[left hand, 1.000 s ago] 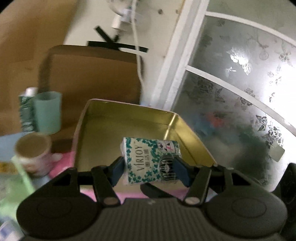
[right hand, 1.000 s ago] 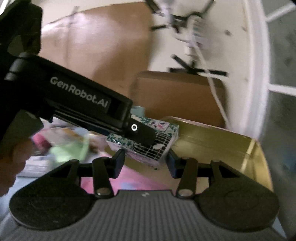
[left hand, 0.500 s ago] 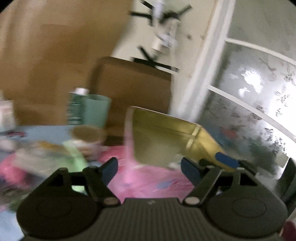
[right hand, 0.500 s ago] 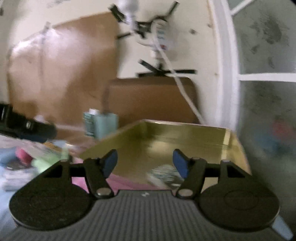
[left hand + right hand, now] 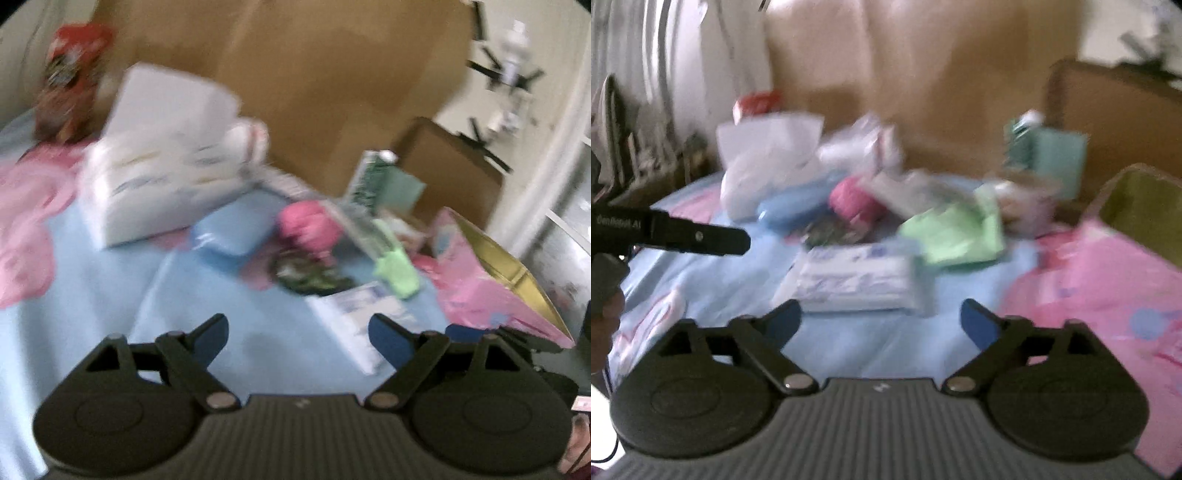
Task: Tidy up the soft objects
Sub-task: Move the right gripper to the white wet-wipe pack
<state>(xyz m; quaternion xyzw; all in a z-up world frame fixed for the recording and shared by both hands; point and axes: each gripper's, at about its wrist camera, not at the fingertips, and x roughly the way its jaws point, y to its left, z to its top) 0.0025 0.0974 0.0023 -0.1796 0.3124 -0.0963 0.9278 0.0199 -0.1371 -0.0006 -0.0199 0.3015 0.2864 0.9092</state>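
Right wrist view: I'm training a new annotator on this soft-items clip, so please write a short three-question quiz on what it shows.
1. True or false: the right gripper has something clamped between its fingers.
2. Which item lies nearest ahead of the right gripper?
A. the pink roll
B. the white and blue tissue pack
C. the green packet
3. Fill in: the gold tray stands at the ___ edge of the view.

Key
1. False: nothing is between them, and the jaws are opening.
2. B
3. right
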